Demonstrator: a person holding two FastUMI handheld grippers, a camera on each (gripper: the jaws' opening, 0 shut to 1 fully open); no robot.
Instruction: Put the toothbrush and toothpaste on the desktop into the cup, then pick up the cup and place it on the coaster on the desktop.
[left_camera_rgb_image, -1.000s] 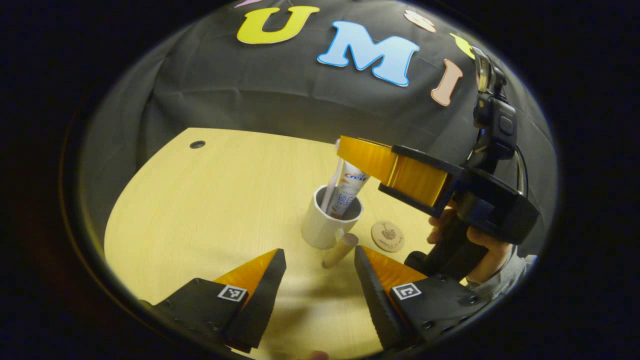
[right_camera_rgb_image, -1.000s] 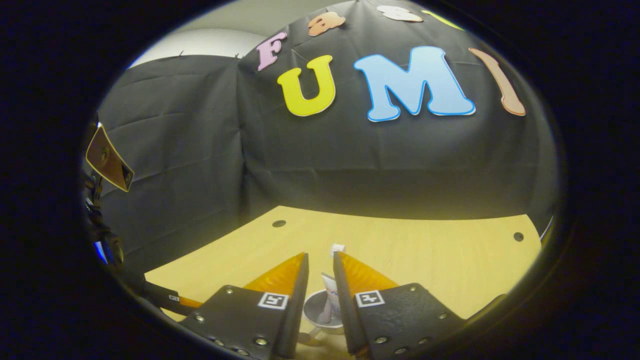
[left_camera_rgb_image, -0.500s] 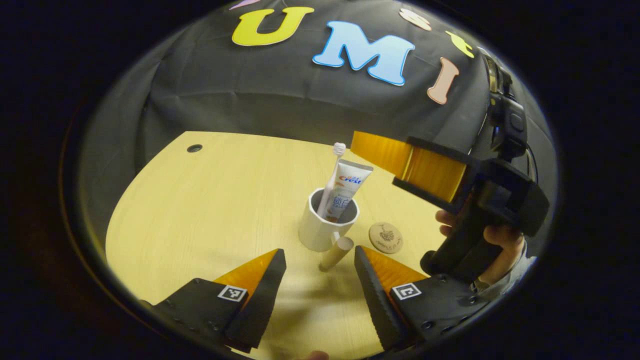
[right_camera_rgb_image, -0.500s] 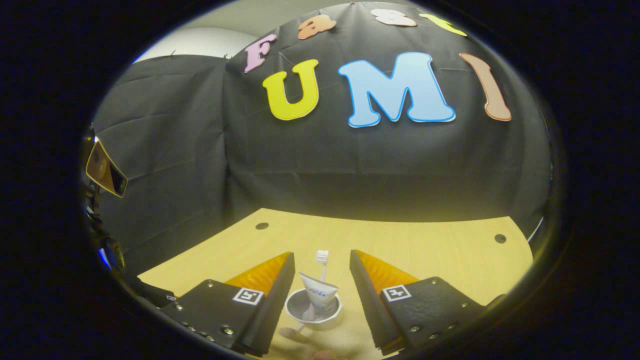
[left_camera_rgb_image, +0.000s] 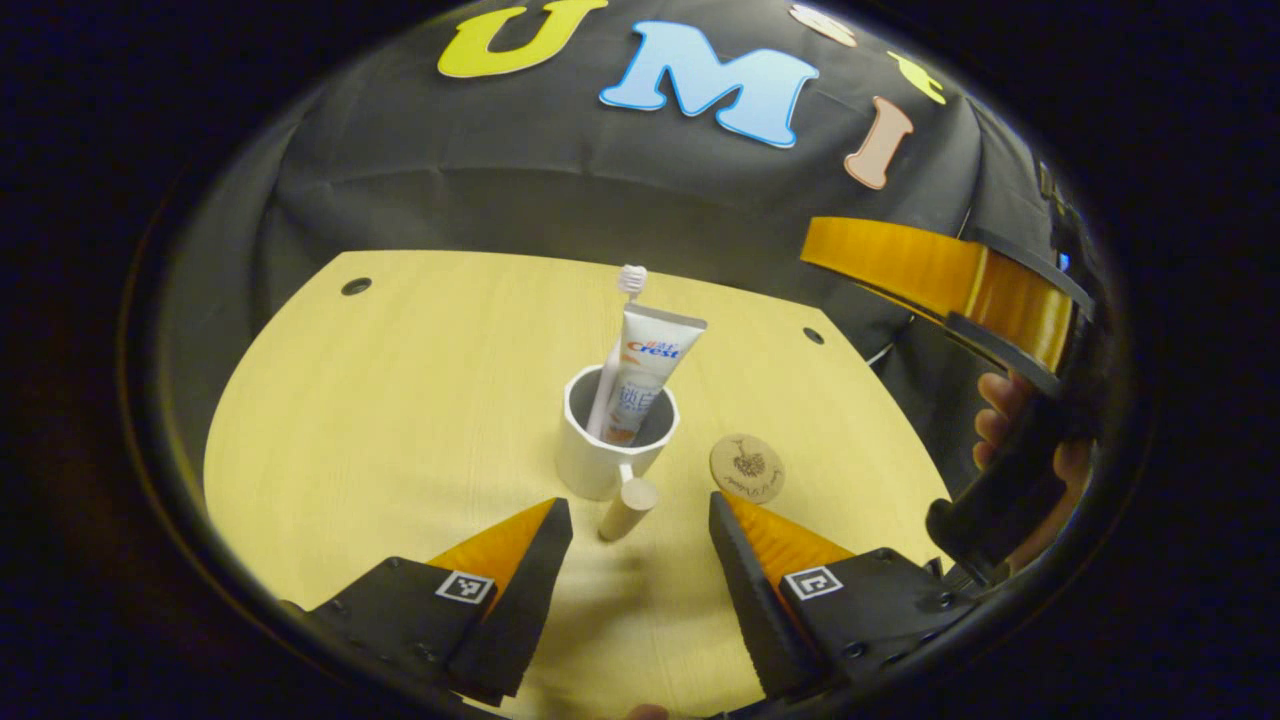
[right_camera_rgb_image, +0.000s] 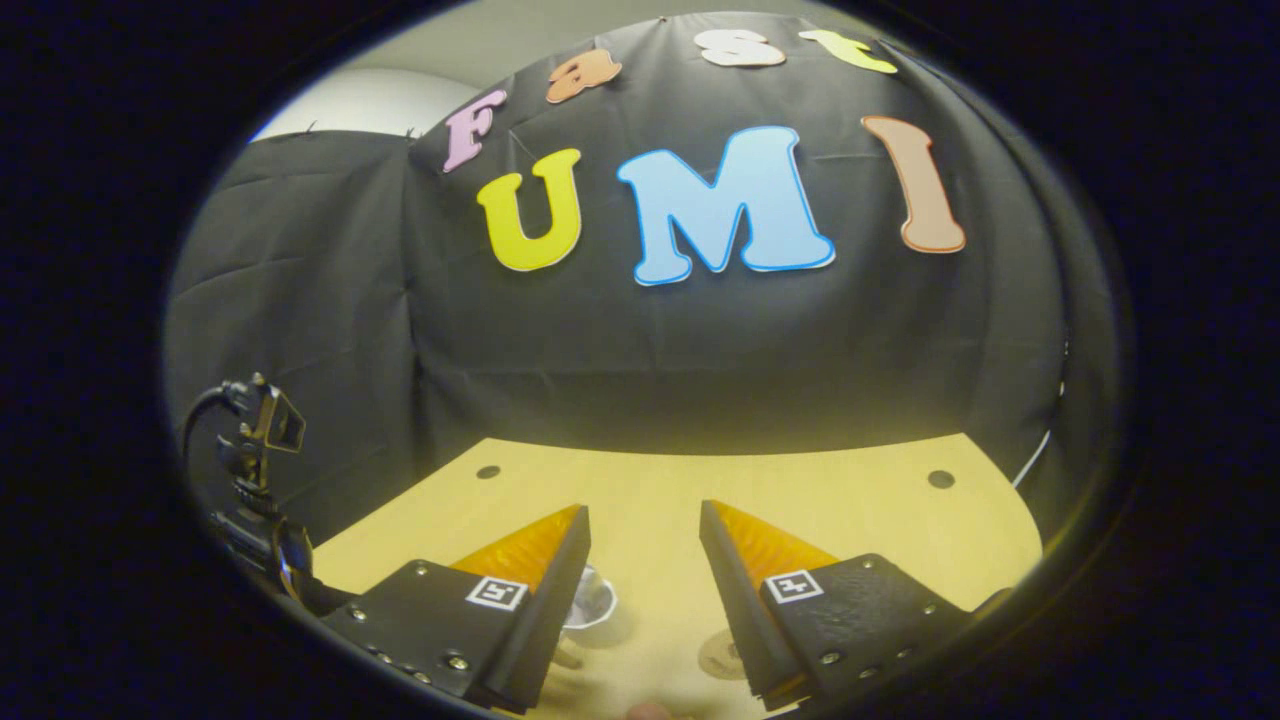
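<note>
Toothbrush (left_camera_rgb_image: 630, 282), toothpaste (left_camera_rgb_image: 645, 365) in cup (left_camera_rgb_image: 610, 450), seemingly upright

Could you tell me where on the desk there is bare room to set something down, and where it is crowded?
The widest bare stretch of desktop lies between the cup and the corner with the cable hole. Bare wood also runs behind the cup toward the cloth wall. It is crowded between the cup's wooden handle, the coaster and the left gripper.

Toothbrush (left_camera_rgb_image: 628, 285) and toothpaste (left_camera_rgb_image: 645, 370) in cup (left_camera_rgb_image: 600, 465), coaster (left_camera_rgb_image: 747, 467) beside.
</note>
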